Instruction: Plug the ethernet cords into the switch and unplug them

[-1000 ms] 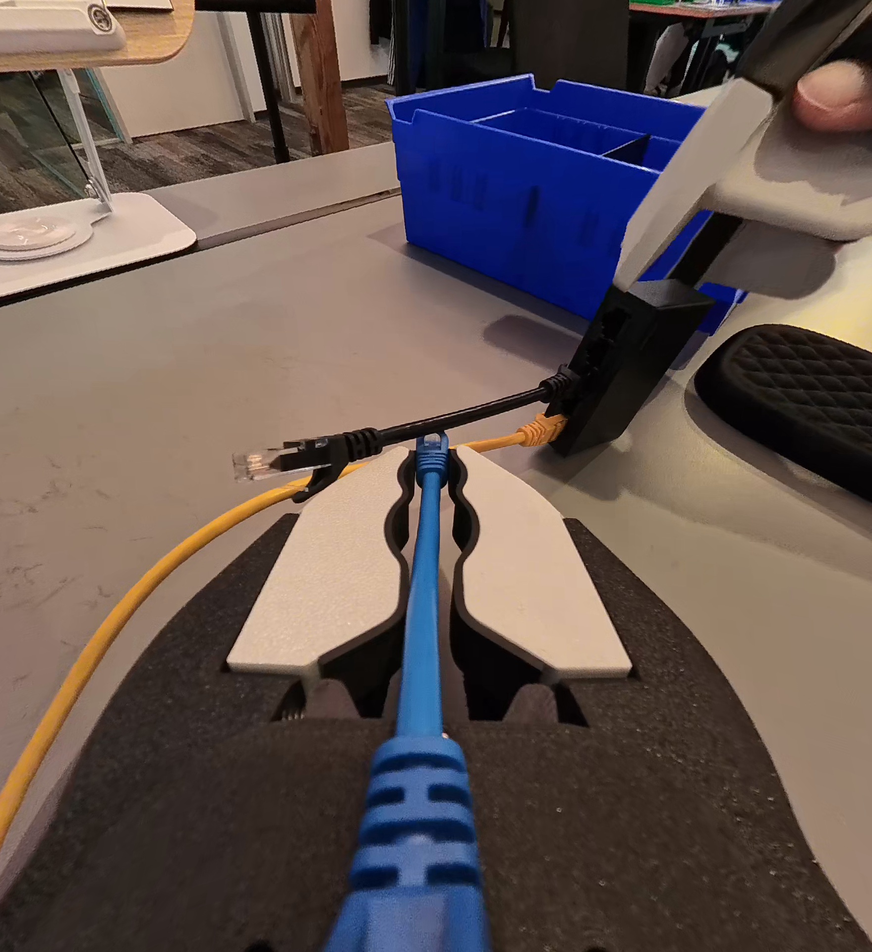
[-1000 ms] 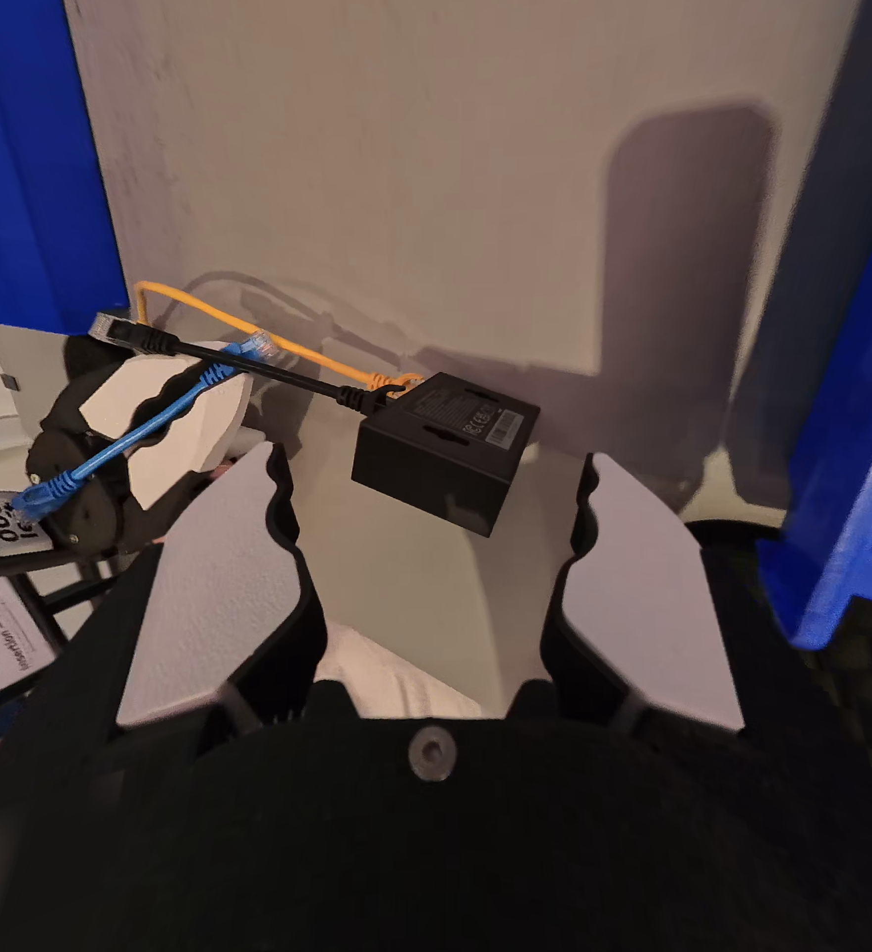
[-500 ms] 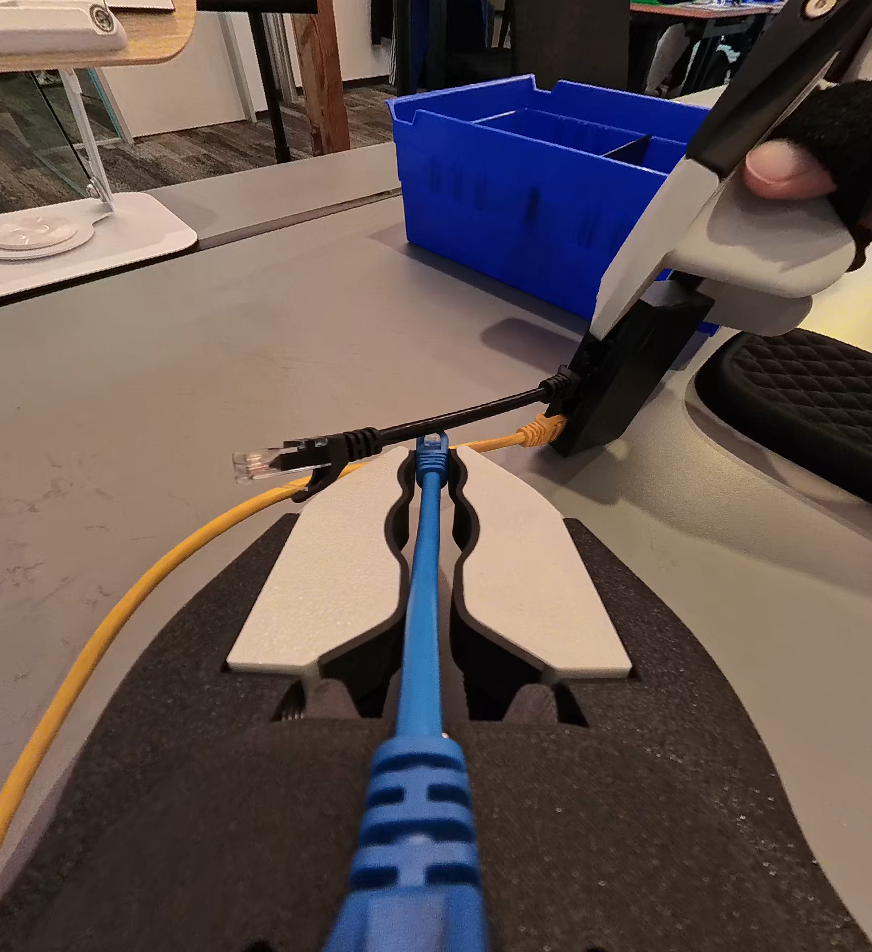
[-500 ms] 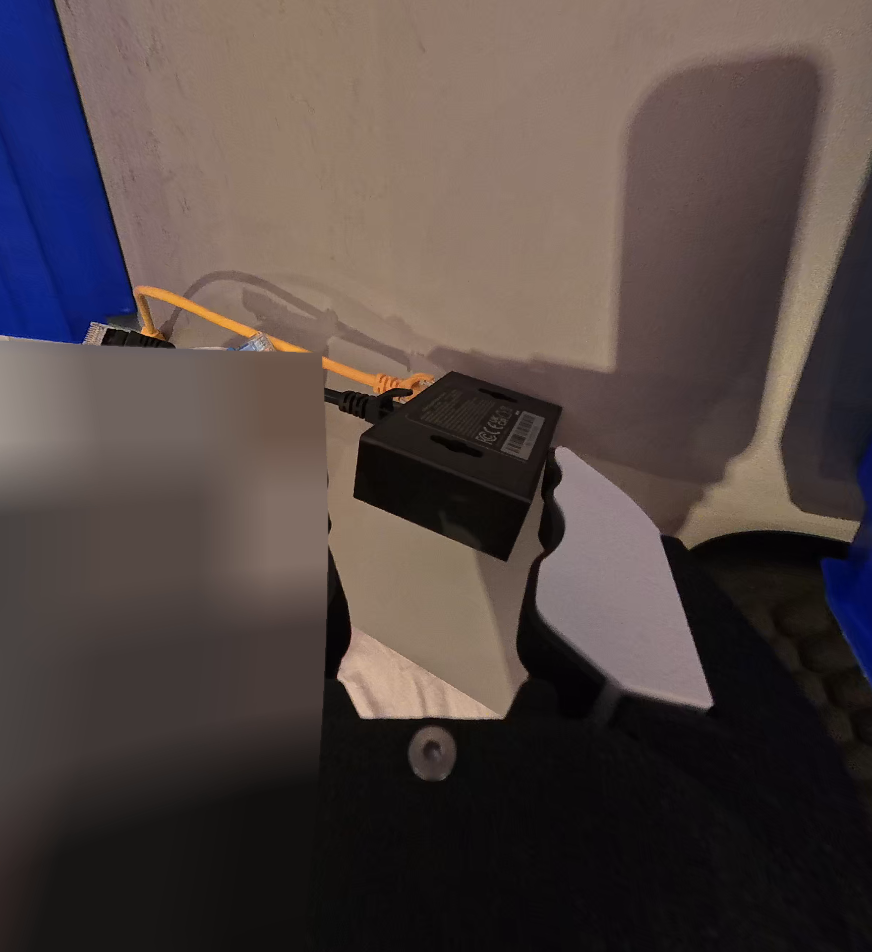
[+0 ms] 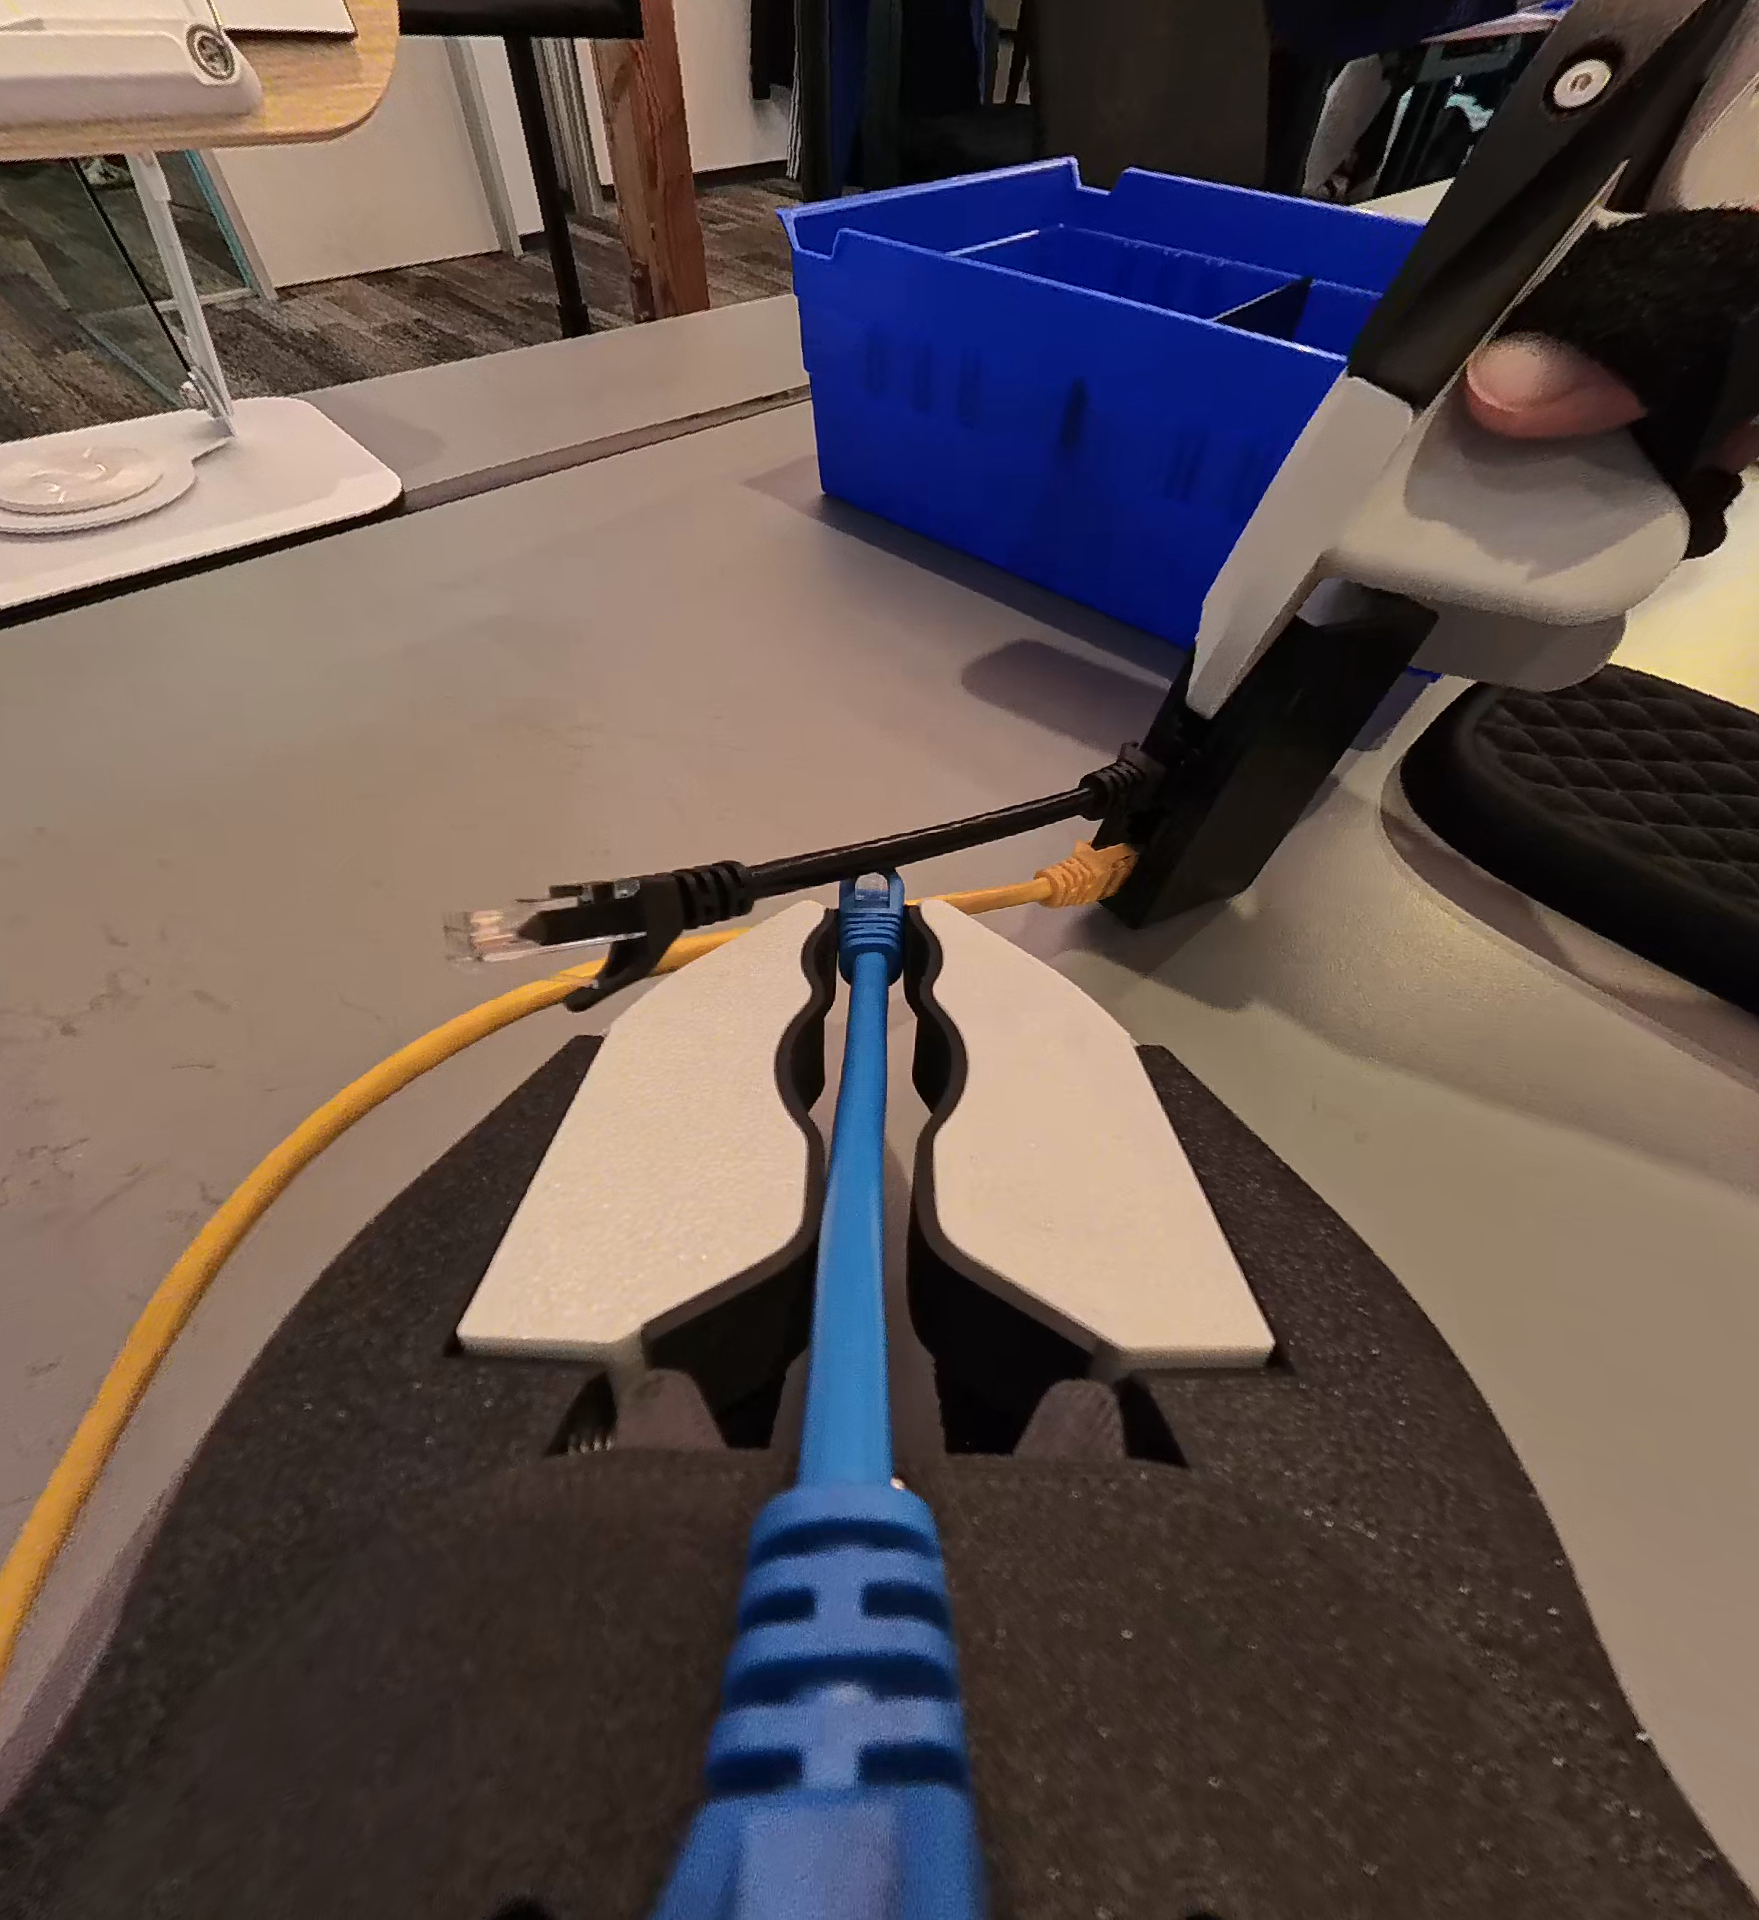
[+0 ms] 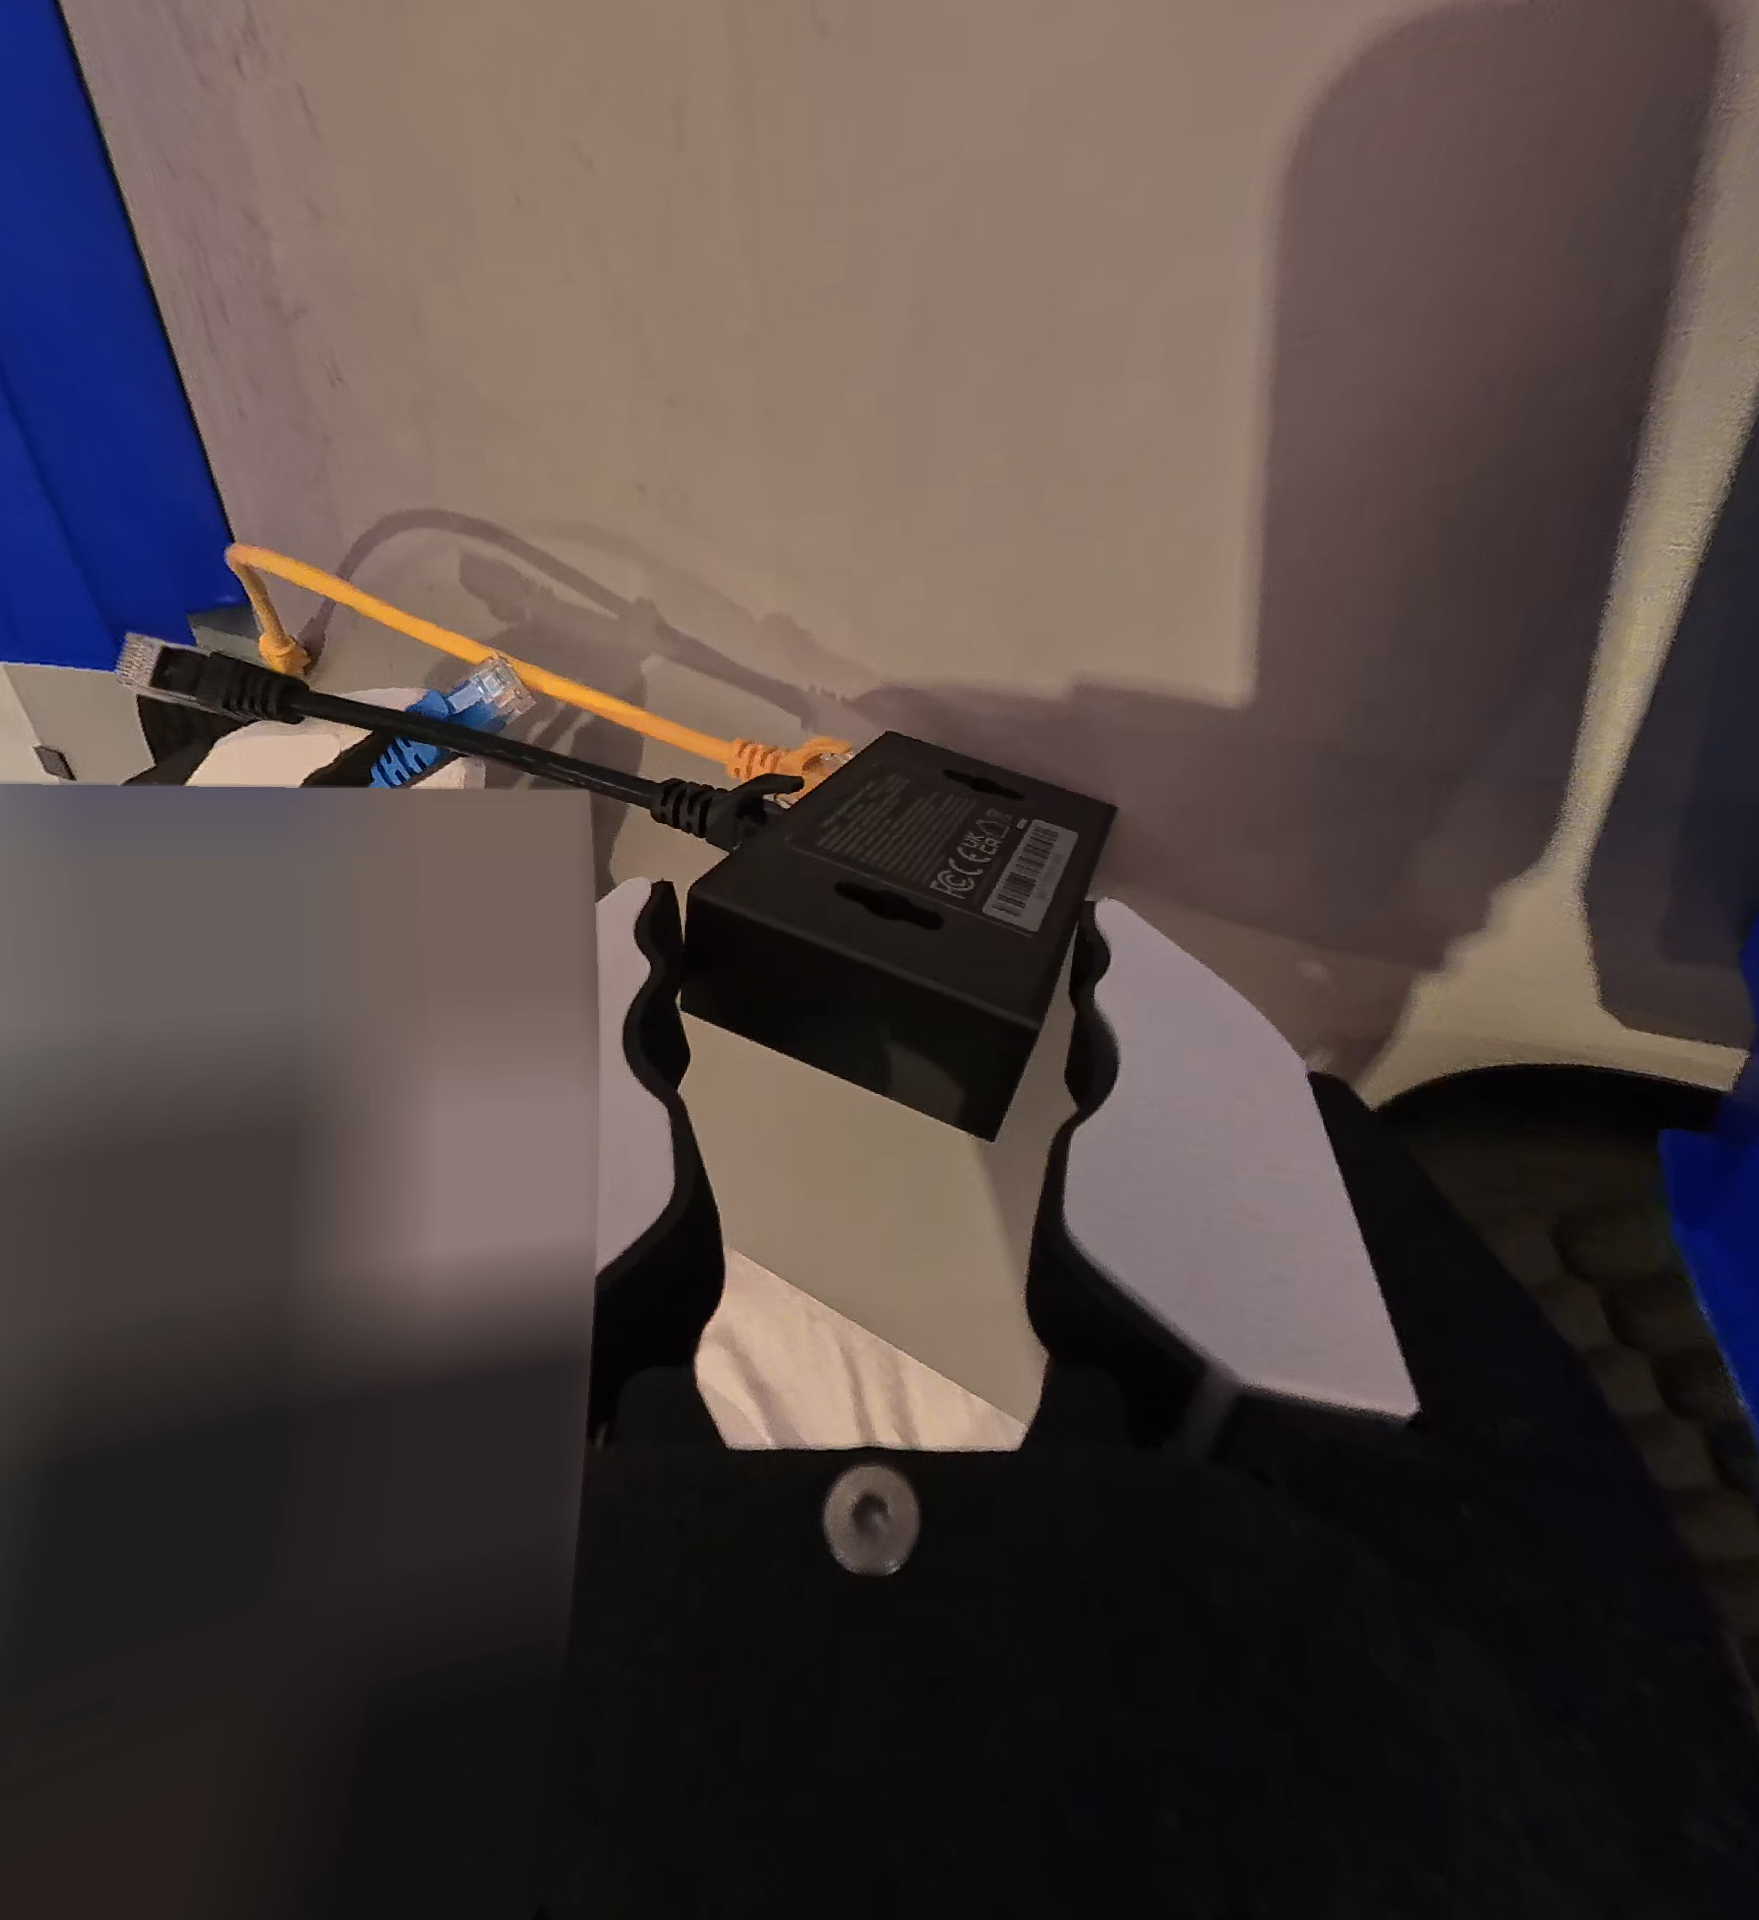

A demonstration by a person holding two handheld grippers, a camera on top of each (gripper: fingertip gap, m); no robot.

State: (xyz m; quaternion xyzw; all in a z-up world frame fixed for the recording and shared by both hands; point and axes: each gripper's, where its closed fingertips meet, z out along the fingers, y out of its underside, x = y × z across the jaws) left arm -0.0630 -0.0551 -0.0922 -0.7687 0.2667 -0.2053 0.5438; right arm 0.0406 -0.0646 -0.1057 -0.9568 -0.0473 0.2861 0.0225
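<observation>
Left wrist view. The left claw [image 5: 870, 920] is seen closed on the blue ethernet cord [image 5: 854, 1164], which runs straight down the channel between the two pale fingers; its plug tip pokes out just past the fingertips. The black switch [image 5: 1239, 800] is stood tilted on the grey worktop [image 5: 439, 727], ahead and to the right. Two cords are plugged into its near face: a short black cord [image 5: 906, 847] above, with its free clear-tipped plug [image 5: 522, 920] held off the surface to the left, and a yellow cord [image 5: 231, 1226] below, trailing along the worktop toward the lower left. The blue plug tip is close under the black cord, apart from the switch. The right claw [image 5: 1301, 582] is seen coming down over the top of the switch, with a person's hand [image 5: 1633, 353] in a black fingerless glove on its handle. A blue bin [image 5: 1010, 416] is behind, a black quilted pad [image 5: 1633, 821] to the right.

Right wrist view. The right claw [image 6: 880, 935] is seen set around the switch [image 6: 896, 935]: the fingers stand on either side of the box, touching or nearly touching it; a firm grip cannot be confirmed. The left part of the frame is masked. The black cord [image 6: 501, 743] and yellow cord [image 6: 542, 675] lead off from the far face of the switch, and the blue plug [image 6: 485, 691] is seen beyond, unplugged.
</observation>
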